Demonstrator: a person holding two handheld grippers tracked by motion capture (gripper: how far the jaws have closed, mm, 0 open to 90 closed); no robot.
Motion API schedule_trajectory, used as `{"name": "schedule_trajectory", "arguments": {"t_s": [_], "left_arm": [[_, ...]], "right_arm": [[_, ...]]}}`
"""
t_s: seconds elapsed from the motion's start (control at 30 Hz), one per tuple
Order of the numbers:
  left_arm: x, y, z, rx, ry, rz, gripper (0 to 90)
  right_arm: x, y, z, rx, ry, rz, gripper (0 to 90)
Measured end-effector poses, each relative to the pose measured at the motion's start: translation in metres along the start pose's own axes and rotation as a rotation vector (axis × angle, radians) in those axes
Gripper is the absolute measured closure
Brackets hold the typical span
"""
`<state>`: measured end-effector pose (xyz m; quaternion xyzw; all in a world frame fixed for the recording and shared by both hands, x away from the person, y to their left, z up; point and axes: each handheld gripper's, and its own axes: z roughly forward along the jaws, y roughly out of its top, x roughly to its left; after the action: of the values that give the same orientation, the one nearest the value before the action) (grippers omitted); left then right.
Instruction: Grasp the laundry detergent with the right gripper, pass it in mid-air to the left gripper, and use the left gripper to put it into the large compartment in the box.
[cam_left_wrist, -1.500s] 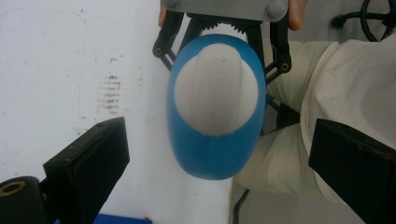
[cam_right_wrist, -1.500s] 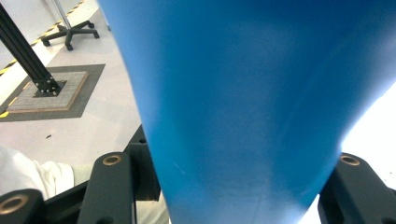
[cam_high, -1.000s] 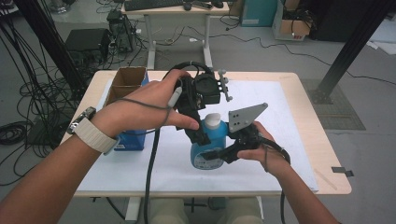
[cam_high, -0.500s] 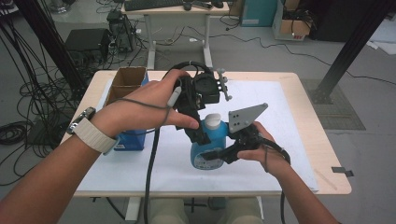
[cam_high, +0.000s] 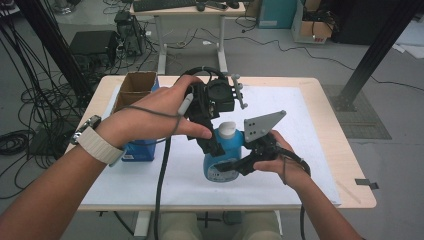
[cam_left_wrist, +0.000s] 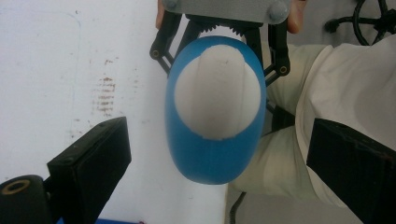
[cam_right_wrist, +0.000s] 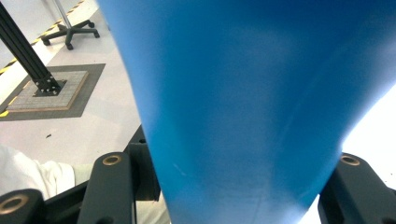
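Gripping the blue bottle (cam_high: 222, 160) low on its body, my right gripper (cam_high: 231, 167) is clamped tight. My left gripper (cam_high: 212, 145) hangs wide open, its fingers (cam_left_wrist: 91, 161) either side of the white cap (cam_left_wrist: 217, 91), touching nothing.

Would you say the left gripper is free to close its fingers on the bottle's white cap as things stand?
Probably yes: the left gripper stands open above the white cap, nothing between, while the right gripper steadies the blue bottle.
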<state>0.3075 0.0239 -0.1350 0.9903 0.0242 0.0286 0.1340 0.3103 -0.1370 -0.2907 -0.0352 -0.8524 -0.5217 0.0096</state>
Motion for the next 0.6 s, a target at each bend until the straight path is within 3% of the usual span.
{"name": "schedule_trajectory", "arguments": {"t_s": [0.6], "left_arm": [[0.0017, -0.0004, 0.0005, -0.001, -0.001, -0.001, 7.1]], "right_arm": [[-0.0014, -0.0008, -0.0013, -0.003, -0.004, 0.005, 42.9]]}}
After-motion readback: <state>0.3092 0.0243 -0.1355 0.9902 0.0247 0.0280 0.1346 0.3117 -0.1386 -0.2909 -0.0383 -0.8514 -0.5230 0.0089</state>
